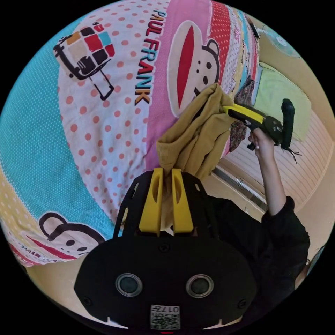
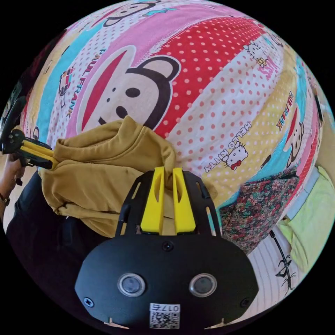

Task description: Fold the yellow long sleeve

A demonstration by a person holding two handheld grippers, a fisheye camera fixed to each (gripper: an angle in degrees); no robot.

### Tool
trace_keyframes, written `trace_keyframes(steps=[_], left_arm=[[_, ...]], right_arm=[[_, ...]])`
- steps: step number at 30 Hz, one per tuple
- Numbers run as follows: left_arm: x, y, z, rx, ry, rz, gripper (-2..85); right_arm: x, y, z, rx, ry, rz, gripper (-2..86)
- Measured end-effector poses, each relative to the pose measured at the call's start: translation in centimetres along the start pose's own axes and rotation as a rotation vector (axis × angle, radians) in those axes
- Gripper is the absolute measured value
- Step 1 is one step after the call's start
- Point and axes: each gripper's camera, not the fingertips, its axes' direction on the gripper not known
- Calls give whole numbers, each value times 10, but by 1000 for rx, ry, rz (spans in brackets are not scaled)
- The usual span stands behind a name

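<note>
— Two grippers, one garment: where is the yellow long sleeve (image 1: 195, 136) in relation to them?

— Strung between them, held up off the cartoon-print bedspread (image 1: 104, 104). In the left gripper view, the left gripper (image 1: 166, 171) has its two yellow jaws drawn nearly together on a thick ribbed edge of the cloth, which bunches up just past the tips. The rest of the shirt runs away toward the right gripper (image 1: 226, 109), held in a person's hand (image 1: 261, 141), its yellow jaws closed on the far end of the fabric.

— And from the other side?

— In the right gripper view the right gripper (image 2: 168, 171) is likewise pinched to a narrow gap, with a fold of the yellow long sleeve (image 2: 104, 164) caught between the jaws. The shirt sags in a loose bundle to one side of the jaws, its neckline gaping toward the bedspread (image 2: 216, 69). At the bundle's far end the left gripper (image 2: 52, 161) bites into it, jaws together.

— What lies around it?

— A floral cloth (image 2: 258, 206) at the bed's edge, a pale green pillow (image 2: 314, 216) beside that, and the person's black sleeve (image 1: 286, 230) under the raised arm.
</note>
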Motion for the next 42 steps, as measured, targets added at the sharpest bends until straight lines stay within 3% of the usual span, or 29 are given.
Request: trace_keyframes(steps=[5, 12, 14, 17, 20, 23, 27, 30, 36, 42], left_arm=[[21, 34, -15, 5, 209, 179, 41], [108, 114, -39, 88, 234, 570, 34], [128, 136, -56, 179, 291, 660, 33], [157, 175, -87, 379, 340, 799, 30], [188, 221, -101, 560, 239, 893, 25], [216, 263, -88, 697, 96, 954, 24], [215, 288, -51, 911, -31, 768, 35], [204, 275, 2, 955, -120, 651, 56], [201, 204, 158, 803, -133, 648, 157], [241, 161, 268, 731, -169, 760, 160]], right_arm=[[-28, 129, -47, 397, -292, 210, 33], [-62, 267, -85, 859, -571, 222, 31], [-72, 305, -98, 1124, -718, 172, 32], [-95, 329, -113, 1349, -851, 9, 32], [-136, 349, -137, 1512, -928, -225, 33], [-186, 367, -160, 1596, -924, -401, 33], [-246, 388, -180, 1670, -929, -577, 32], [-298, 399, -193, 1713, -892, -638, 31], [-401, 392, -206, 1725, -840, -649, 30], [-475, 390, -203, 1801, -838, -609, 31]])
